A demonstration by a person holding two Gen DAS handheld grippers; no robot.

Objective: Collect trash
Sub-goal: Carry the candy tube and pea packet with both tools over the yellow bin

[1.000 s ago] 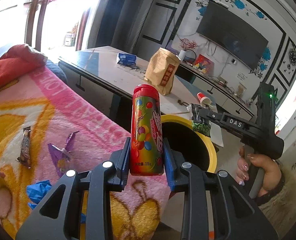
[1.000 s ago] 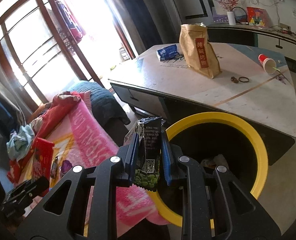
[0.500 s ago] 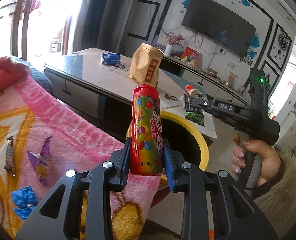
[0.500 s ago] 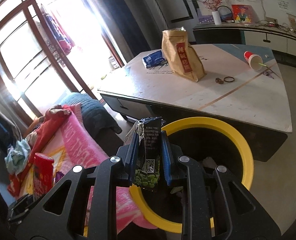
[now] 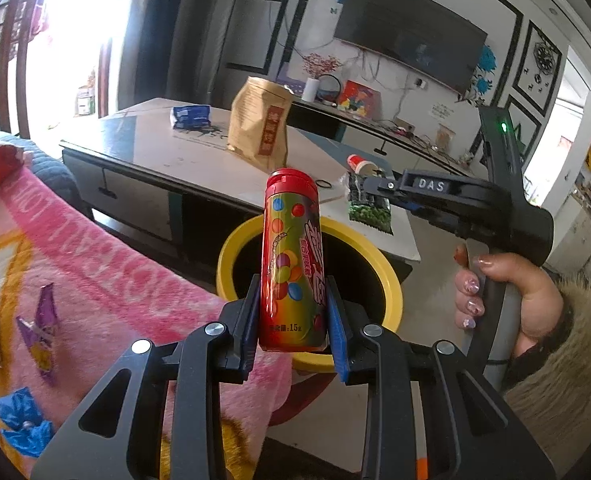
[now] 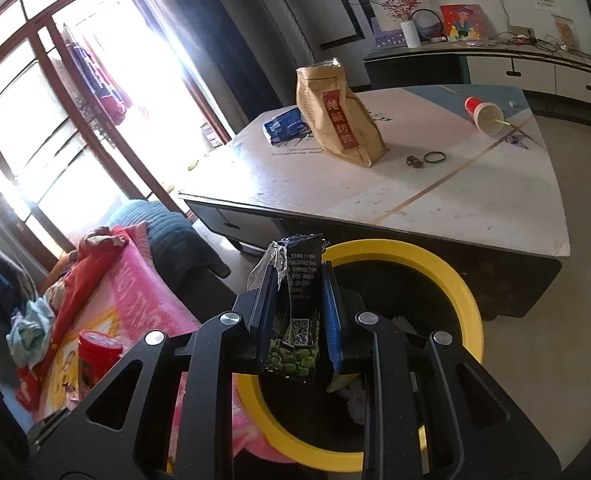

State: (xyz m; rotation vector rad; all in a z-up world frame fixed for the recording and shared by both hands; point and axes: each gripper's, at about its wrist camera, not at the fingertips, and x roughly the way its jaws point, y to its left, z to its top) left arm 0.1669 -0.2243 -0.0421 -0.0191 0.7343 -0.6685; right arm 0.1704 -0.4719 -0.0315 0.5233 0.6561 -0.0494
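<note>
Both claws are level above the yellow-rimmed bin [image 5: 391,284]. Left claw [image 5: 293,330] is clenched on an upright candy tube [image 5: 291,264] over the rim at 6 o'clock; right claw [image 6: 295,320], gripped by a hand [image 5: 511,296], pinches a pea packet [image 6: 295,320] over the 9 o'clock rim beside the table [image 6: 435,204].

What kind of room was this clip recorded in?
Most likely a home living room: a wall-mounted TV above a long low cabinet, a big coffee table, and a seat covered with a pink blanket beside a yellow-rimmed trash bin.
</note>
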